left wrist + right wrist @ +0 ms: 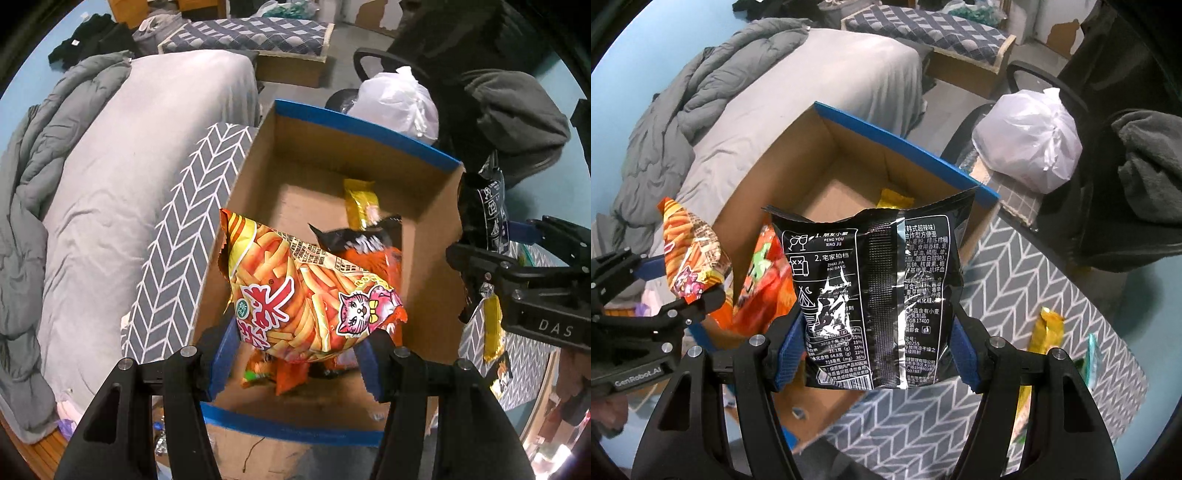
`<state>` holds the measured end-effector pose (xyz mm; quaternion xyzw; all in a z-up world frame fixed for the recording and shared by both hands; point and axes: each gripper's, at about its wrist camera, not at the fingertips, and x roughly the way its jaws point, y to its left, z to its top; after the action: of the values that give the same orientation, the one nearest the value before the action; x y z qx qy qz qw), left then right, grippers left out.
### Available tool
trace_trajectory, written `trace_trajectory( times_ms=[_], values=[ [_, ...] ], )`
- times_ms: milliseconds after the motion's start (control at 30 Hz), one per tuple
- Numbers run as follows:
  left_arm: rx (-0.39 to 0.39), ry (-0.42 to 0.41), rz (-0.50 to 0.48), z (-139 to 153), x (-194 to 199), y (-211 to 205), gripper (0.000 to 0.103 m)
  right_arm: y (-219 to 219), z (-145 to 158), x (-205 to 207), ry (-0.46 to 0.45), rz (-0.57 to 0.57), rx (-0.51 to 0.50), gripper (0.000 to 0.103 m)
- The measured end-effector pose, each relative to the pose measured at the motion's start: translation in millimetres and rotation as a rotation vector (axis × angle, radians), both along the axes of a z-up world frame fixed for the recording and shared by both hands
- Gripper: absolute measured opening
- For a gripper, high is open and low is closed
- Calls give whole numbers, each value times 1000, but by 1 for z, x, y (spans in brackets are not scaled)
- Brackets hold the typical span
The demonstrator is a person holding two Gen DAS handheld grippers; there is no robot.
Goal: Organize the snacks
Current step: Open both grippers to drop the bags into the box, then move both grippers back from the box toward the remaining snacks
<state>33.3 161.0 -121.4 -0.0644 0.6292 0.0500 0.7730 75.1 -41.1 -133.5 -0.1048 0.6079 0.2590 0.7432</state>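
1. Blue-padded fingers [221,365] of the left gripper [299,354] nearest the lens — clamped on the lower edge of an orange fries bag [310,295], held half-wide by the bag's bulk.
2. Holds that bag above the near half of the cardboard box [424,236], over orange packets [391,262] already inside.
3. Right gripper [875,354] likewise closed on a black snack bag [871,295], pads pressing both side edges, bag upright between the jaws.
4. Black bag hangs over the box's near rim, partly above the chevron cloth [1015,280] — not yet fully over the opening.
5. Step in hand, judged: carrying both bags to the box for deposit.
6. Next move calls for centring each bag over the opening, then spreading the jaws.
7. Yellow packet [1049,328] on the cloth awaits collection.
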Motion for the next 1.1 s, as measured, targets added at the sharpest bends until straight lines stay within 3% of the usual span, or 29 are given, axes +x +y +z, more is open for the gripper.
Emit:
trace_trajectory(
  times_ms=[167, 300, 400, 567, 1100],
  values=[
    [-3, 14, 17, -8, 11, 9, 60, 9, -9, 11, 4, -2, -29, 70],
    [4, 39, 17, -13, 18, 10, 61, 13, -10, 15, -17, -8, -46, 80],
    [19, 46, 11, -12, 19, 9, 70, 15, -5, 16, -31, -4, -46, 80],
    [33, 34, 2, -4, 17, 7, 76, 11, 4, 18, -40, -16, -40, 80],
    [1, -5, 0, 31, 6, -13, 77, -18, 26, 9, -39, -69, -20, 80]
  ],
)
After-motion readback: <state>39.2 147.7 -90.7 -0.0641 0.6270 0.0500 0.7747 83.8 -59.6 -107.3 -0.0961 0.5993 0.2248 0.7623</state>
